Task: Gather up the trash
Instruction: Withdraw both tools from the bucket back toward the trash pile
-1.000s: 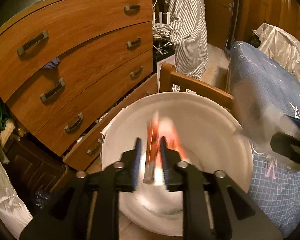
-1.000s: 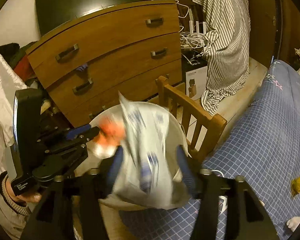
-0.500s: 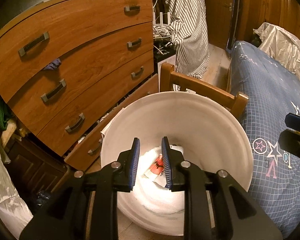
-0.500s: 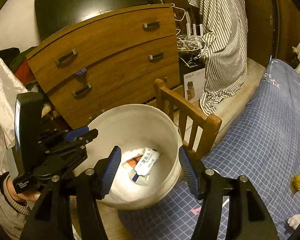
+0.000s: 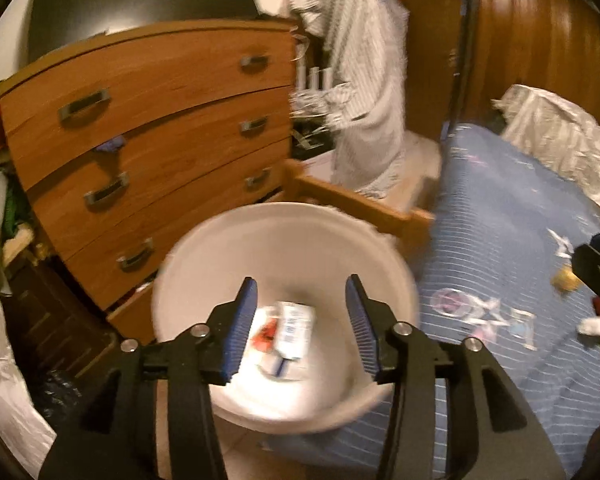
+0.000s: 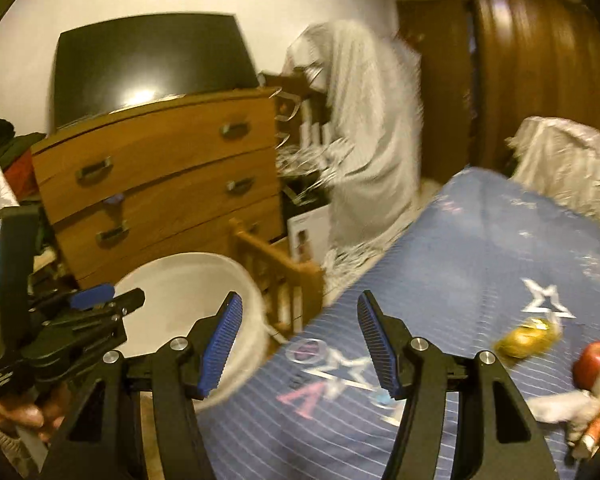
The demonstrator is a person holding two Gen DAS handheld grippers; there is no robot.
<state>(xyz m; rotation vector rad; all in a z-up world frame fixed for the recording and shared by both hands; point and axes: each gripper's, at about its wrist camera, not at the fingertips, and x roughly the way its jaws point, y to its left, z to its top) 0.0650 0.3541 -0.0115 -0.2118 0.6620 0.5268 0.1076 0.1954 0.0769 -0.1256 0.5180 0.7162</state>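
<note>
Around you stand a wooden dresser (image 5: 152,128) with a dark screen (image 6: 152,64) on top, a striped cloth (image 5: 360,92) draped over something tall, and a wooden chair (image 5: 356,204) wedged between the dresser and the bed (image 5: 500,208). The chair back rises just behind the white bucket (image 5: 284,236), and the bed's near edge runs just beside the bucket's right side.

The bucket holds trash at its bottom: a white wrapper with blue print (image 5: 296,328) and a red-and-white wrapper (image 5: 266,330) lying next to it. Your left gripper (image 5: 300,320) hangs over the bucket mouth with its jaws opening and nothing between them. Your right gripper (image 6: 298,340) is spread partway and holds nothing; it points over the bed's edge, with the bucket rim (image 6: 244,280) to its left.

More trash lies on the blue bedcover: a gold wrapper (image 6: 528,338), a red round thing (image 6: 592,364) and a blurred white-and-orange piece (image 6: 596,420) at the right edge. The bedcover between your right gripper and those pieces is bare, and a crumpled silvery sheet (image 6: 564,160) sits at the far end
</note>
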